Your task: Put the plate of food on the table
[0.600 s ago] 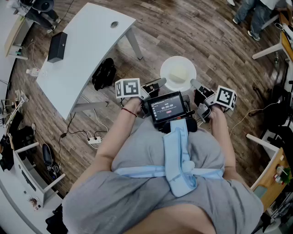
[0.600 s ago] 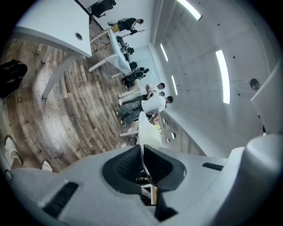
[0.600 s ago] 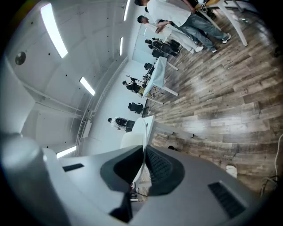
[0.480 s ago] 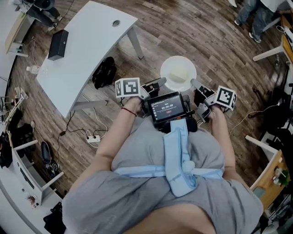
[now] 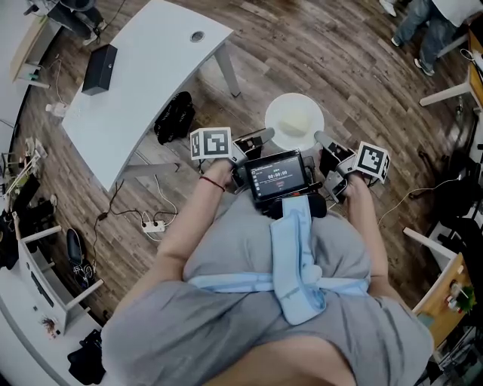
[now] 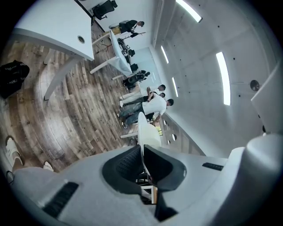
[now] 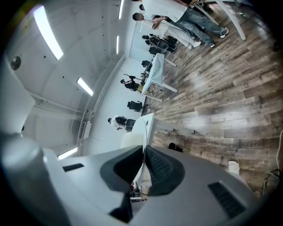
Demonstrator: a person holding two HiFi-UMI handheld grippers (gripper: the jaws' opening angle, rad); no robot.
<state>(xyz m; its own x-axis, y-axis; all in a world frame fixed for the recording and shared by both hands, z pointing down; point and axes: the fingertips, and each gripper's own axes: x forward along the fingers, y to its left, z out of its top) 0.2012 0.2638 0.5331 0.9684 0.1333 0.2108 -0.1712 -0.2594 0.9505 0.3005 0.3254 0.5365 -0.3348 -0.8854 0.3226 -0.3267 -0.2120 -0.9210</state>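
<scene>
A round white plate (image 5: 294, 121) with a pale piece of food (image 5: 296, 121) on it hangs over the wooden floor, in front of the person. My left gripper (image 5: 262, 137) is shut on its left rim and my right gripper (image 5: 323, 139) on its right rim. In the left gripper view the plate (image 6: 147, 131) stands edge-on, pinched between the dark pads of the left gripper (image 6: 142, 150). The right gripper view shows the plate's rim (image 7: 142, 130) the same way in the right gripper (image 7: 144, 152). The white table (image 5: 143, 83) lies to the upper left, apart from the plate.
A black box (image 5: 99, 68) sits on the table's far end. A black bag (image 5: 172, 117) lies on the floor by the table leg, a power strip (image 5: 155, 226) with cables nearer. A screen (image 5: 278, 177) hangs at the person's chest. A person's legs (image 5: 423, 22) and other desks stand at top right.
The table and floor have slid slightly up and to the right in the head view. Both grippers and the plate hold the same place in front of the body.
</scene>
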